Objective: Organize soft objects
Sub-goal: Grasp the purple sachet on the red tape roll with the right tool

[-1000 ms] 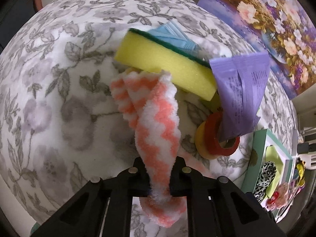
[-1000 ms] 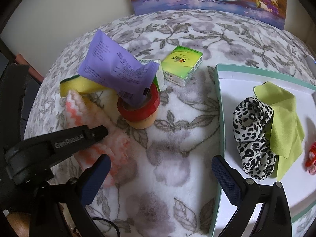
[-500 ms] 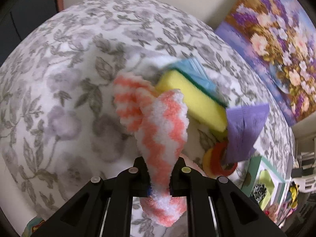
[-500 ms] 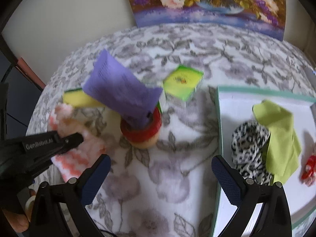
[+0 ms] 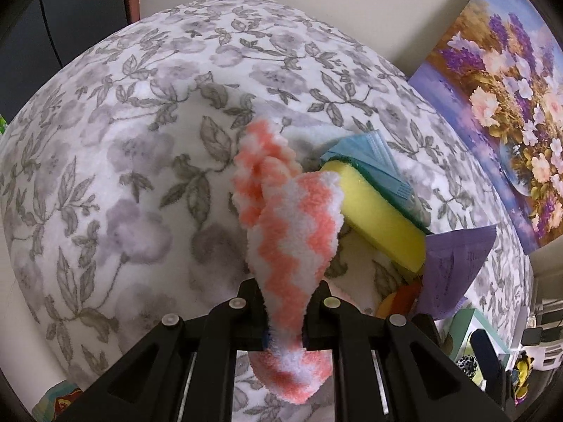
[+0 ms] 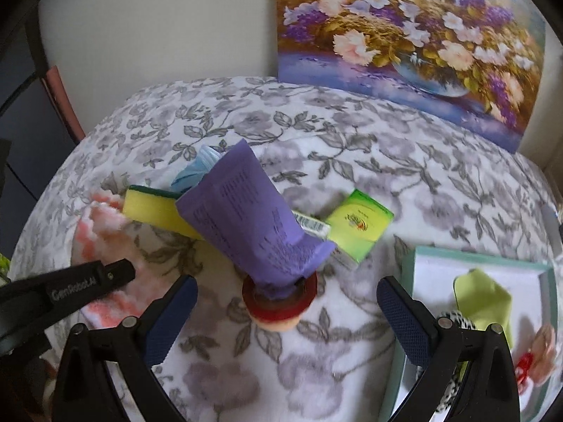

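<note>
My left gripper [image 5: 284, 320] is shut on a fluffy orange-and-white zigzag sock [image 5: 288, 242] and holds it above the floral blanket [image 5: 105, 176]; the sock also shows in the right wrist view [image 6: 102, 232]. A yellow sponge [image 5: 380, 225] with a blue face mask [image 5: 373, 158] on it lies just right of the sock. My right gripper [image 6: 286, 311] is open and empty above a red tape roll [image 6: 278, 299]. A teal-rimmed white tray [image 6: 408, 281] at the right holds a green cloth [image 6: 482, 299] and a leopard scrunchie [image 6: 457, 320].
A purple packet [image 6: 246, 221] stands in the tape roll. A green box [image 6: 359, 228] lies beside it. A flower painting [image 6: 404, 35] leans on the back wall. A red hair piece [image 6: 527, 369] is in the tray.
My left gripper has lifted the sock up and pulled back from the sponge. My right gripper has risen and drawn back; the tray has slid toward the right edge of its view.
</note>
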`<action>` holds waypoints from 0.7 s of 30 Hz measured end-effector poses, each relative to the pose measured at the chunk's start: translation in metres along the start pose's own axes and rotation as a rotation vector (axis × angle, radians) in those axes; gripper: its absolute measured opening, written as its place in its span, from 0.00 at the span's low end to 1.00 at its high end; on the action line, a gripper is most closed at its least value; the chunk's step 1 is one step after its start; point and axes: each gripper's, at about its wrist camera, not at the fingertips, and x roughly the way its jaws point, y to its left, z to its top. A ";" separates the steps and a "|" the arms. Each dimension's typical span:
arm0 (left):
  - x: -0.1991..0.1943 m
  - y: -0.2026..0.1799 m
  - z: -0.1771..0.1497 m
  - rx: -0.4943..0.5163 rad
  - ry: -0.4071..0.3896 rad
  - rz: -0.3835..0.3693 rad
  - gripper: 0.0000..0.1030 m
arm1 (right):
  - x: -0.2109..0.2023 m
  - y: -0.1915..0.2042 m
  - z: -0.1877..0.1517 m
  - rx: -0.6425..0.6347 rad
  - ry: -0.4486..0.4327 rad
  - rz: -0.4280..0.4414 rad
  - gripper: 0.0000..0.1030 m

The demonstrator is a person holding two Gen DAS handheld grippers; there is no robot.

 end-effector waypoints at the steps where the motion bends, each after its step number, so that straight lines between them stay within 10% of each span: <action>1: 0.000 0.000 0.001 -0.001 -0.003 0.002 0.12 | 0.002 0.001 0.002 -0.006 -0.001 -0.004 1.00; 10: 0.001 0.000 0.003 -0.008 -0.015 0.009 0.12 | 0.014 0.008 0.014 -0.048 -0.015 -0.036 0.99; 21: 0.006 0.006 0.001 -0.029 -0.009 0.028 0.12 | 0.018 0.021 0.010 -0.130 -0.013 -0.080 0.57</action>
